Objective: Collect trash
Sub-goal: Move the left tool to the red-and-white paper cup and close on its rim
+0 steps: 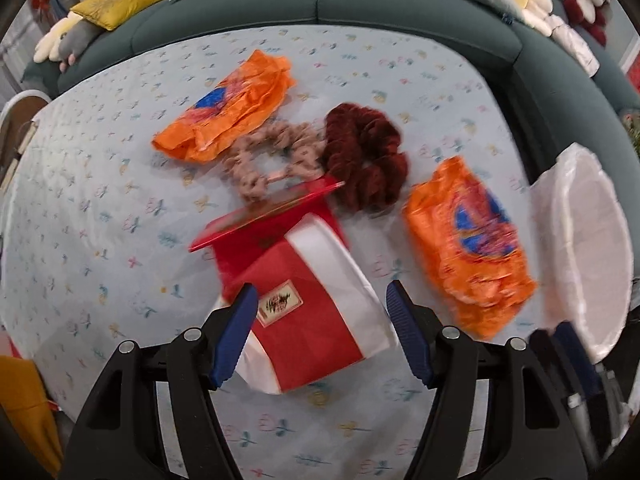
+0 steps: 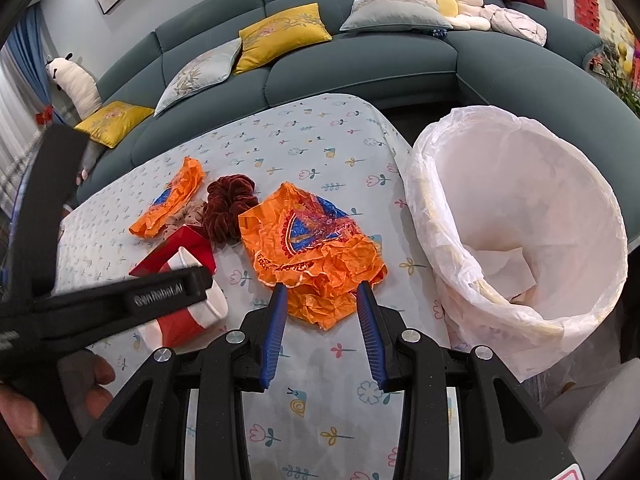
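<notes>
A red and white paper box (image 1: 308, 300) lies on the table between the open fingers of my left gripper (image 1: 320, 320); its red flap stands open. It also shows in the right wrist view (image 2: 184, 264), partly behind the left gripper's arm. A crumpled orange wrapper (image 2: 316, 256) lies just ahead of my open right gripper (image 2: 322, 316), its near edge between the fingertips; it shows in the left wrist view (image 1: 472, 248) too. A second orange wrapper (image 1: 228, 108) lies further back (image 2: 172, 200). A bin with a white liner (image 2: 520, 216) stands at the table's right (image 1: 584, 240).
A dark red scrunchie (image 1: 364, 156) and a beige scrunchie (image 1: 272, 156) lie between the wrappers. The table has a light floral cloth (image 1: 100, 200). A teal sofa (image 2: 360, 64) with cushions curves behind it.
</notes>
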